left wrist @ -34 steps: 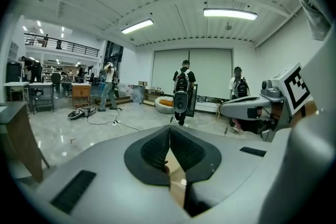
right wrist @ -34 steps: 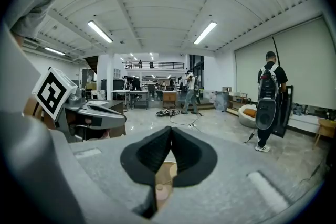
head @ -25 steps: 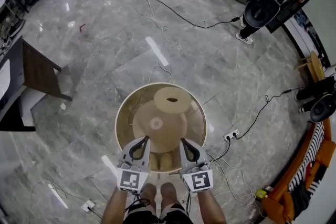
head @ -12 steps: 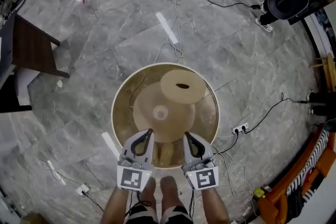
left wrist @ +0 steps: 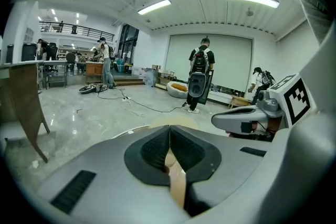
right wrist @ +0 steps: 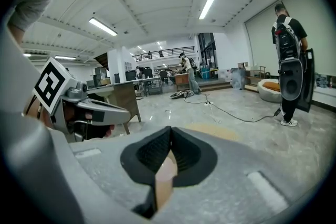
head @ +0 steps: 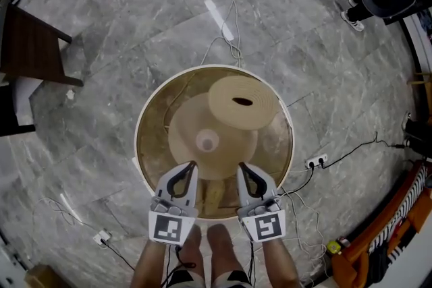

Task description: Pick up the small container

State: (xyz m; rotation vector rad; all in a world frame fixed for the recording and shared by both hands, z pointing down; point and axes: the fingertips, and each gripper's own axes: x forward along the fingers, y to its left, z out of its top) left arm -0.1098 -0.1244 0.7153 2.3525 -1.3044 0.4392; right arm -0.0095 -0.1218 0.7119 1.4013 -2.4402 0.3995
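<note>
looked down on a grey marble floor [head: 101, 77] crossed by loose cables [head: 234, 44]; took in a wide, bright hall with desks and people farther off. stood at a round glass-topped table [head: 150, 157] over a tan cone base. found the small container [head: 243, 102] on the table's far right part: tan, round, flat-topped, with a dark oval slot. held the left gripper [head: 190, 164] and right gripper [head: 241, 166] over the near rim, well apart from it, both pairs of jaws pressed fully together on nothing.

The left gripper [head: 191, 165] and right gripper [head: 241, 166] hover side by side, fingers [left wrist: 155, 152] closed.
</note>
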